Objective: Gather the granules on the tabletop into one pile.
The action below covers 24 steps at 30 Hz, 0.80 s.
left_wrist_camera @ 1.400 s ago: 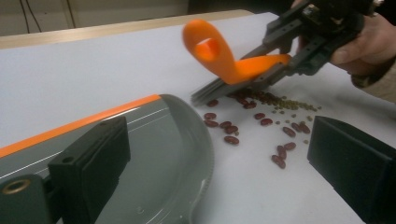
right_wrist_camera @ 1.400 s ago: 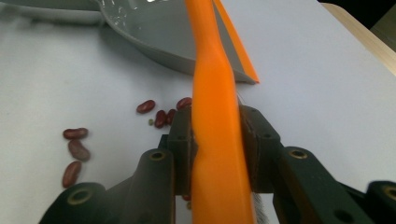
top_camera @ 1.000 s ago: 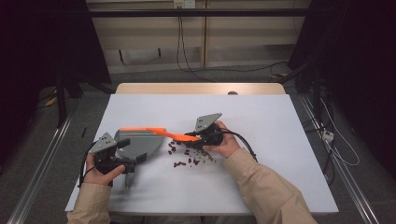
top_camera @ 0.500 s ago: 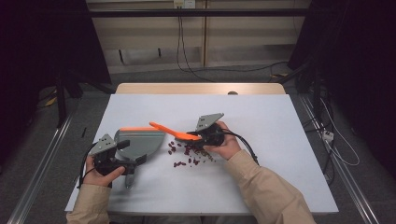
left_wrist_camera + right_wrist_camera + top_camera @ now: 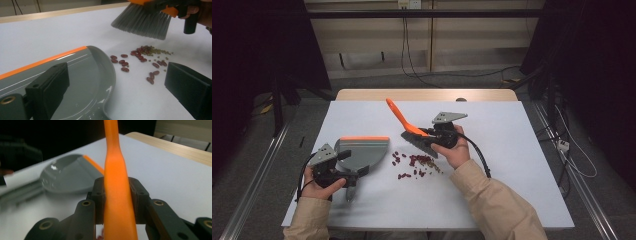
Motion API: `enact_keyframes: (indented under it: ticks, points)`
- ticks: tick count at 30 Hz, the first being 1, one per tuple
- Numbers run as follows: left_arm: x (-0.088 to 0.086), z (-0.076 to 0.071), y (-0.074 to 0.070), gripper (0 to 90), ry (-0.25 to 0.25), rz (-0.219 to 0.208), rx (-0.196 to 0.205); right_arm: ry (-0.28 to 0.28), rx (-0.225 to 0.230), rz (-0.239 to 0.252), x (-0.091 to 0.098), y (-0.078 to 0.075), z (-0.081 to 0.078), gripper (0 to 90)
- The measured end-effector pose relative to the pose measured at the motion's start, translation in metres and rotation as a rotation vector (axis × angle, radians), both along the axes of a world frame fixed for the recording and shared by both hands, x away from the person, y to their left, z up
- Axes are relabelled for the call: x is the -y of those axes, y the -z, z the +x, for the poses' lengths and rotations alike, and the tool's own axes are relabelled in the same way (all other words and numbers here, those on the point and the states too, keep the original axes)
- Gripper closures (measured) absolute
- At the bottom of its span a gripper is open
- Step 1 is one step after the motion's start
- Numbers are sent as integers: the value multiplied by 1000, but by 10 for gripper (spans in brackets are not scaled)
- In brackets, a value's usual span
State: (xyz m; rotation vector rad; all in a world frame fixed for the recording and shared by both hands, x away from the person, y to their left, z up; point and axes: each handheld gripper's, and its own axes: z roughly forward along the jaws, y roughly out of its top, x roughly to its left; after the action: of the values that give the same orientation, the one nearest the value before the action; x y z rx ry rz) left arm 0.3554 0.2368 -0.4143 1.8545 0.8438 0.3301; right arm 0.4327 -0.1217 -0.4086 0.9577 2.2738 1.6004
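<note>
The brush (image 5: 412,131) is clamped by its orange handle in the right gripper (image 5: 438,138), bristles raised just above the beans (image 5: 414,162). The dustpan (image 5: 359,151) is held in the left gripper (image 5: 346,169) (its jaws gripping the handle), mouth beyond the beans from the brush, so the sweep is judged to run toward it.

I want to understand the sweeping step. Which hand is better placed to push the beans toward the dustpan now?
The right. Its gripper is shut on the orange brush, with the bristles just above the beans. The left gripper holds the grey dustpan beside the pile.
</note>
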Motion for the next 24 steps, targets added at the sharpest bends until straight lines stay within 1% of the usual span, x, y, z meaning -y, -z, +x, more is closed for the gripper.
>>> enact_keyframes:
  ticks: [3,5,8,11,14,16,18,19,20,23,24]
  points:
    - [1,0,0,56,6,4,3,78,-41,72,-9,-2,-10,702]
    - [1,0,0,56,7,6,4,114,-61,111,-17,-1,-18,702]
    - [1,-1,-1,56,5,5,6,138,-93,149,-27,1,-25,702]
    - [0,-2,-2,56,4,2,10,152,-109,174,-35,3,-31,702]
    - [1,-2,-3,54,7,5,10,156,-120,180,-41,6,-37,702]
    - [1,-2,-3,55,10,5,11,144,-128,180,-46,8,-40,702]
    - [1,-2,-3,54,10,4,12,139,-132,163,-49,10,-43,702]
    - [1,-2,-3,54,11,3,13,134,-135,166,-50,12,-44,702]
    - [1,-2,-3,54,11,3,13,139,-144,168,-51,13,-46,702]
    - [2,-2,-3,55,14,6,15,148,-135,149,-54,17,-49,702]
    - [2,-2,-3,54,15,7,15,149,-146,146,-55,18,-50,702]
